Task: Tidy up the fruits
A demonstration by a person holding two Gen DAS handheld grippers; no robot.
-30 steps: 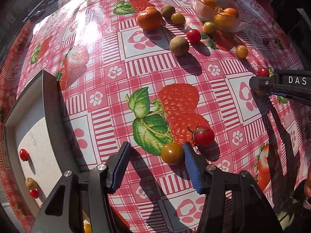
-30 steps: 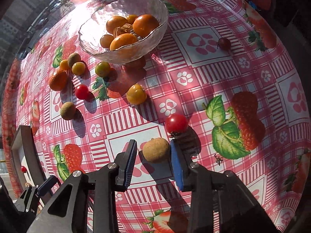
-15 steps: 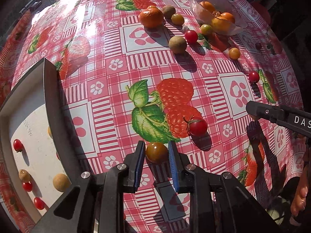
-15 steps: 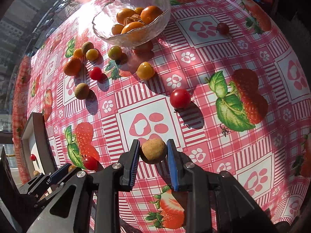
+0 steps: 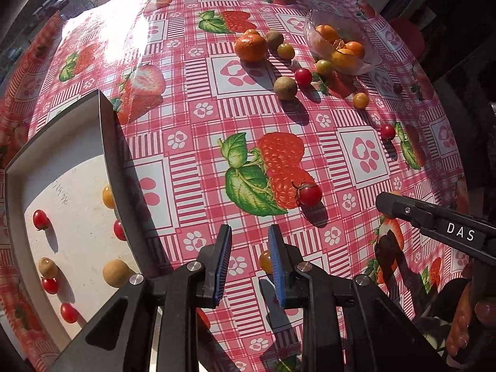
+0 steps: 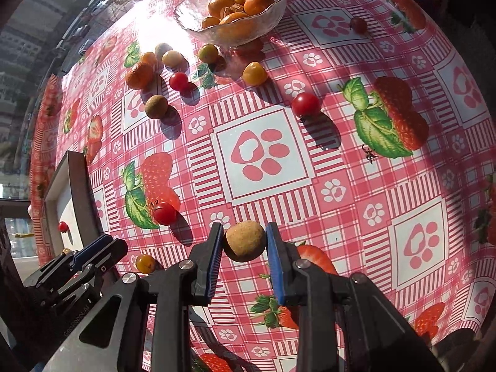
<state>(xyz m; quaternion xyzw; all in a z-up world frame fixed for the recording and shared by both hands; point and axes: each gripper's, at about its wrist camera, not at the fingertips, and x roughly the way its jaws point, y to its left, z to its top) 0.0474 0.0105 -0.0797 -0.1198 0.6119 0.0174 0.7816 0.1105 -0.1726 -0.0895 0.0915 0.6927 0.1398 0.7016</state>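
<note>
over the tablecloth [image 6: 263,152] — right gripper [image 6: 245,241] pinches brown fruit [image 6: 245,241]; left gripper [image 5: 249,248] closed, empty.

A broad bare stretch of tablecloth [image 5: 198,99] lies open mid-table, bounded left by the tray wall [image 5: 116,170] and far right by scattered fruit around the glass bowl [image 5: 369,62].

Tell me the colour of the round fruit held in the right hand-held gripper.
Dull tan-brown, with a rough matte skin. The fruit shows best in the right wrist view, between the blue pads.

Tablecloth [image 5: 192,71]: glossy printed plastic, sun glare upper left. Bowl [image 6: 272,9]: clear textured glass. Tray [image 5: 107,142]: matt grey rim. Tomatoes [image 6: 305,104]: smooth, shiny.
</note>
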